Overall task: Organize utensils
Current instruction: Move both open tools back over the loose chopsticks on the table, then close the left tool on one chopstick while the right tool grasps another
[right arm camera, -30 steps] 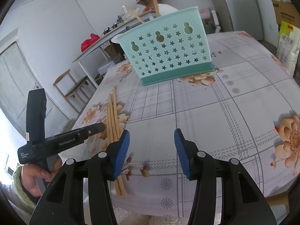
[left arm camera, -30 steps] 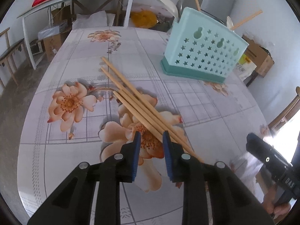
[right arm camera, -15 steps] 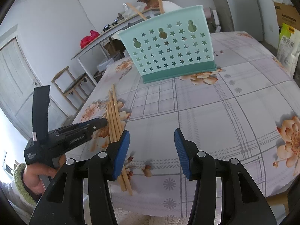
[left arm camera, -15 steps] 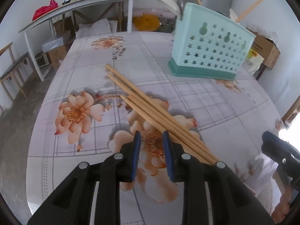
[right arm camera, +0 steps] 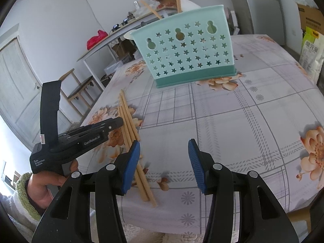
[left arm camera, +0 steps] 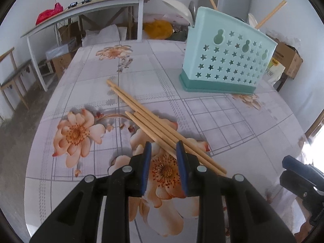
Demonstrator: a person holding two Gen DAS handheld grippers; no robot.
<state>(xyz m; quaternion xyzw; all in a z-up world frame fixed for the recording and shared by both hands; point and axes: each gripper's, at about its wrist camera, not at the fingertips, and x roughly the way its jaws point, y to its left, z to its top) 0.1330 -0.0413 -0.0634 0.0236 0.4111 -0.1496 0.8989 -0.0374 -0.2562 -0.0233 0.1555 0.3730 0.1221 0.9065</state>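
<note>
four chopsticks [left arm camera: 154,124] lie in a bundle on the counter [left arm camera: 232,121], running from its middle toward the near edge, ends overhanging that edge in the right view. left gripper [left arm camera: 163,151] hovers over them, jaws spread, pinching nothing. right gripper [right arm camera: 164,151] is spread wide over bare cloth. holder [left arm camera: 224,60] stands well apart toward the far edge.

white walls [right arm camera: 60,20] | grey-topped side table [left arm camera: 85,8] | wooden chair [right arm camera: 79,89] | panelled door [right arm camera: 18,77]
</note>
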